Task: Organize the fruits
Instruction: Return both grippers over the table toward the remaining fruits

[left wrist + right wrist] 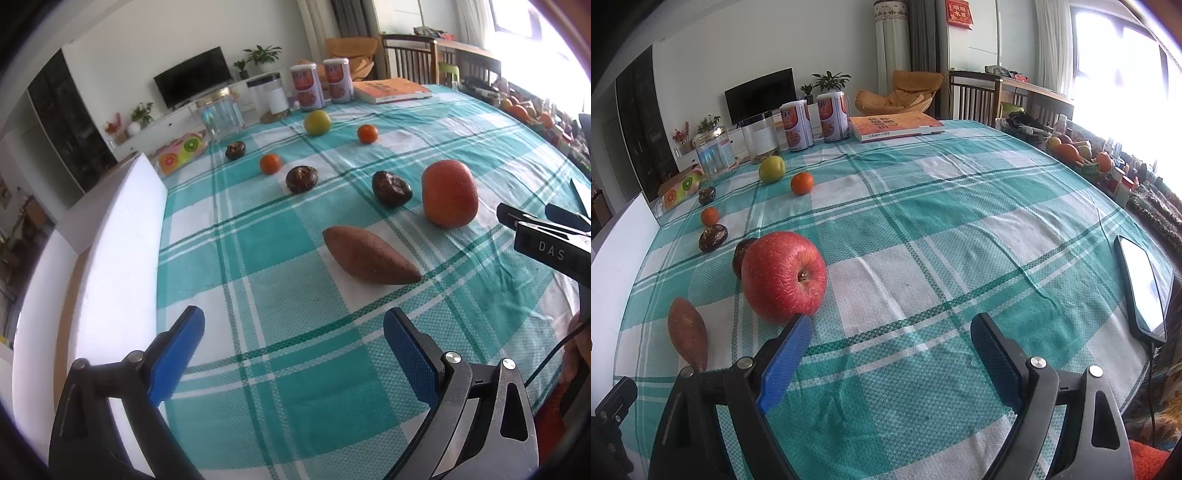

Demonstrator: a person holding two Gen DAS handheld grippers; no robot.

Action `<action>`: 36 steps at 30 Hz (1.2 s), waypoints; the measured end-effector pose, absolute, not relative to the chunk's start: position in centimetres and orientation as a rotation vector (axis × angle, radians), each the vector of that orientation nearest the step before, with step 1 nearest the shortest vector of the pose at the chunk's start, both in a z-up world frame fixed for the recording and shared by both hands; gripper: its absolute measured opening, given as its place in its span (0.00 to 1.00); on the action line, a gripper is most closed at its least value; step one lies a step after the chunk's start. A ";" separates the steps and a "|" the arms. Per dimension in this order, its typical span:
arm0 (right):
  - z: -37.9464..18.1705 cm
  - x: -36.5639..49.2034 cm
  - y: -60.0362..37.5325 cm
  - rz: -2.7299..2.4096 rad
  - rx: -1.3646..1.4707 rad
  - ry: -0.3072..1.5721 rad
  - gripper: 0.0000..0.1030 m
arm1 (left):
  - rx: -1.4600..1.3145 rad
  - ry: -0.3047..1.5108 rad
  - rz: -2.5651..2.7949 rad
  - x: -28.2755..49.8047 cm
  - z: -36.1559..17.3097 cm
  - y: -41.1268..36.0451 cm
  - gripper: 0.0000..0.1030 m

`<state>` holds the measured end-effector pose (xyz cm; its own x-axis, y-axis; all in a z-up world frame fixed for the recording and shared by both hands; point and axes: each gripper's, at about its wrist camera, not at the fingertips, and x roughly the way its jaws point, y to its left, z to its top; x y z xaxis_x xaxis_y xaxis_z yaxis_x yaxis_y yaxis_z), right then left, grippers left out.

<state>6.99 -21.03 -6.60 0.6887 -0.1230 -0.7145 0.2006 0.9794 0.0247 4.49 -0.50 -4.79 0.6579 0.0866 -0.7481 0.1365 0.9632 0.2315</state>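
Note:
On the teal checked tablecloth lie a sweet potato, a big red apple, three dark mushrooms, two small oranges and a green apple. My left gripper is open over bare cloth, with the sweet potato a short way ahead. My right gripper is open too, nothing between its fingers; its left fingertip sits just in front of the red apple. It also shows at the right edge of the left wrist view.
A white foam board stands along the table's left edge. Jars, two cans and an orange book line the far side. A phone lies at the right edge, and a fruit basket sits beyond it.

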 end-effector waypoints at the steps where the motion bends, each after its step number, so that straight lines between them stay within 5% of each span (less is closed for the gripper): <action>1: -6.6 7.0 -21.0 -0.181 0.103 0.792 0.85 | 0.283 0.857 -0.026 4.6 -4.9 -0.5 0.96; 36: -6.4 7.0 -20.6 -0.171 0.104 0.770 0.85 | 0.298 0.894 -0.005 5.2 -6.1 0.2 0.96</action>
<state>6.96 -20.58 -6.39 0.7047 -0.1152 -0.7001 0.1915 0.9810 0.0313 5.19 0.19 -6.06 0.6292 0.1198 -0.7679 0.1275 0.9587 0.2540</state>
